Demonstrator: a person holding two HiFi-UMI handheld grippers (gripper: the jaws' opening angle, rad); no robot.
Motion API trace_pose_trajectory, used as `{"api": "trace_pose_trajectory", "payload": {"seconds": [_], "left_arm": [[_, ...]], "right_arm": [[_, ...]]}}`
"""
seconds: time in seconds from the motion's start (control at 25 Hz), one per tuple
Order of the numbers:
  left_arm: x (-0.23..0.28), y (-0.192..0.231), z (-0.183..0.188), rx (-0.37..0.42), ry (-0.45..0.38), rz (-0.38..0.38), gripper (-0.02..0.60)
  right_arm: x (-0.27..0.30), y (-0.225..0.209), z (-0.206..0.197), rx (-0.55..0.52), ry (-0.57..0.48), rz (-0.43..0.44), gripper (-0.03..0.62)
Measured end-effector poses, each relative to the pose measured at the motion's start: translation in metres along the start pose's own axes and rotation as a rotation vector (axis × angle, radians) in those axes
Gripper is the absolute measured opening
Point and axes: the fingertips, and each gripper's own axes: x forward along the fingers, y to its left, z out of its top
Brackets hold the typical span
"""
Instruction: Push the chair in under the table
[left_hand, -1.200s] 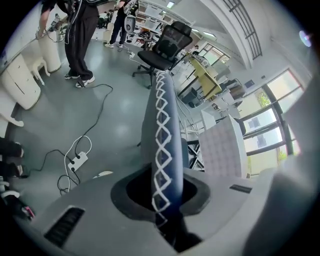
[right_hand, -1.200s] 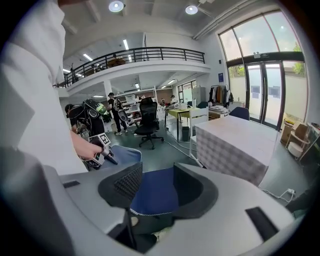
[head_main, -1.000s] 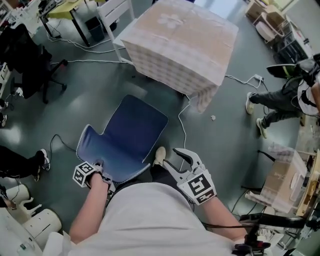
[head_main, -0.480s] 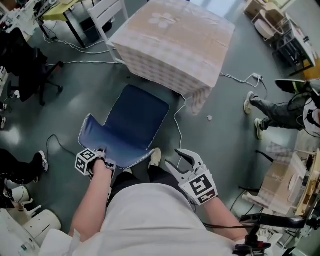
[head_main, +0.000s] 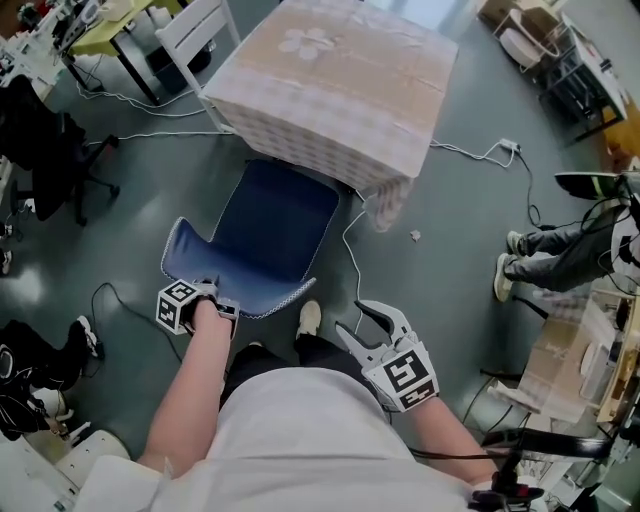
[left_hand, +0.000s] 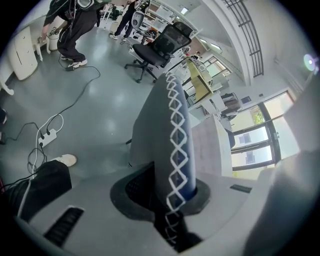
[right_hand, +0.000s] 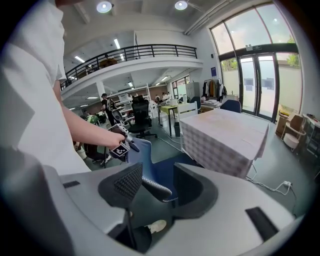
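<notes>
The left gripper (head_main: 203, 296) pinches the top rim of the blue moulded plastic chair (head_main: 270, 230); in the left gripper view its jaws (left_hand: 172, 194) are pressed onto that rim, whose edge carries white zigzag stitching, the backrest (left_hand: 167, 130) rising up the middle of the frame. The right gripper (head_main: 356, 322), at lower centre-right of the head view, has its jaws spread with nothing between the pads; in the right gripper view (right_hand: 157, 187) only the chair's seat (right_hand: 157, 172) and the floor show through the gap; it is apart from the chair. In the head view the chair sits left of centre, its backrest towards the person and the seat's far end meeting the hanging edge of the square table under a beige checked cloth (head_main: 330, 80), which fills the upper middle; most of the seat lies out in the open. A white shoe (head_main: 309, 318) shows just below the seat; a thin white cable (head_main: 352, 250) trails over the grey floor beside it; a black office chair (head_main: 45, 145) stands at the upper left.
</notes>
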Motion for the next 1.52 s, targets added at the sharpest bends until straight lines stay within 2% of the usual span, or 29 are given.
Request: {"api": "trace_pose_trajectory", "payload": {"seconds": [0.28, 0.64, 1.24, 1.36, 1.52], "left_arm": [[0.028, -0.041, 0.0, -0.023, -0.004, -0.004, 0.072], [0.062, -0.093, -0.005, -0.011, 0.006, -0.027, 0.077], [0.1, -0.146, -0.012, 0.027, 0.027, -0.031, 0.081], [0.099, -0.144, -0.014, 0.052, 0.032, -0.029, 0.092], [0.098, -0.144, -0.011, 0.141, 0.041, -0.014, 0.14]], "right_arm": [[0.001, -0.02, 0.005, 0.007, -0.006, -0.018, 0.204], [-0.004, -0.043, 0.004, 0.032, -0.001, -0.056, 0.204], [-0.007, -0.054, -0.002, 0.065, 0.021, -0.088, 0.204], [-0.006, -0.051, 0.001, 0.061, 0.011, -0.093, 0.204], [-0.002, -0.043, 0.0, 0.058, 0.017, -0.088, 0.204]]}}
